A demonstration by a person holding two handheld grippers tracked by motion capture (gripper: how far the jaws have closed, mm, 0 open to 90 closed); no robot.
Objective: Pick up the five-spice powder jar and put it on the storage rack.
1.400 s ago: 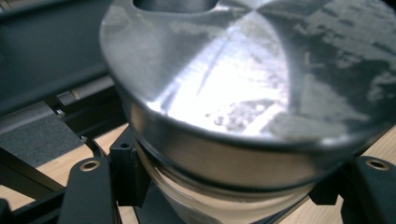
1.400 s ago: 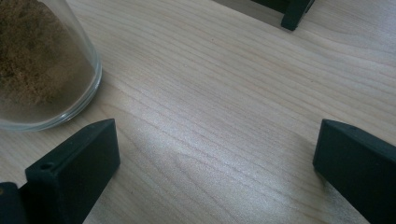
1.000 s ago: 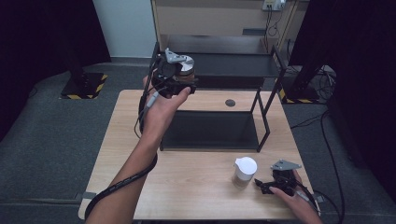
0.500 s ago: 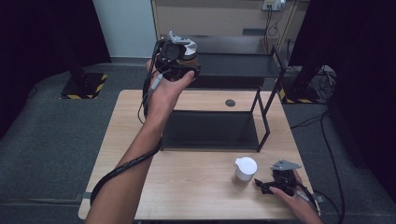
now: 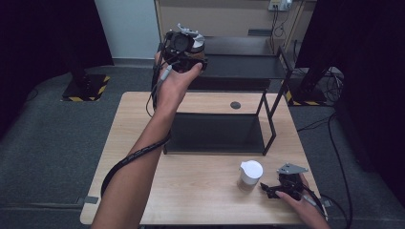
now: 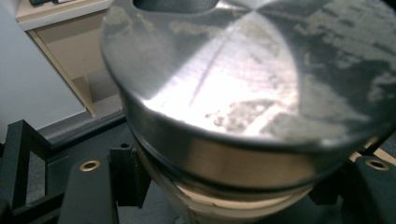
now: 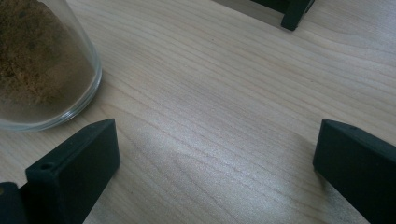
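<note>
High view: the left tool (image 5: 184, 45) is raised at arm's length over the top shelf of a black metal rack (image 5: 267, 71) that stands on the far half of the light wood desk (image 5: 205, 191). The left hand (image 5: 174, 81) wraps the tool from below, and a black cable runs back along the forearm.

Left gripper view: a jar with a brushed metal lid (image 6: 247, 79) sits between the two black jaws, which press against its sides just under the lid rim. The tool is closed on the jar, jaws set about a jar's width apart. A pale band of the jar's body shows beneath the lid. The lid surface is bare metal with glare, and no label or writing is readable on it. Behind it lie the dark rack shelf and a beige cabinet.

High view, near right corner of the desk: the right tool (image 5: 272, 190) rests low at the desk surface, held by the right hand (image 5: 298, 198), with its grey plate on top. A second jar with a white lid (image 5: 250, 175) stands upright just beside it, to its left.

Right gripper view: the jaws are spread wide with only bare wood between them, holding nothing. The glass jar, filled with brown granules (image 7: 37, 65), stands at the upper left, close to the left jaw but apart from it. No print is visible on the glass.

A small dark round disc (image 5: 235, 105) sits in the desk's far half, behind the rack's lower shelf.
</note>
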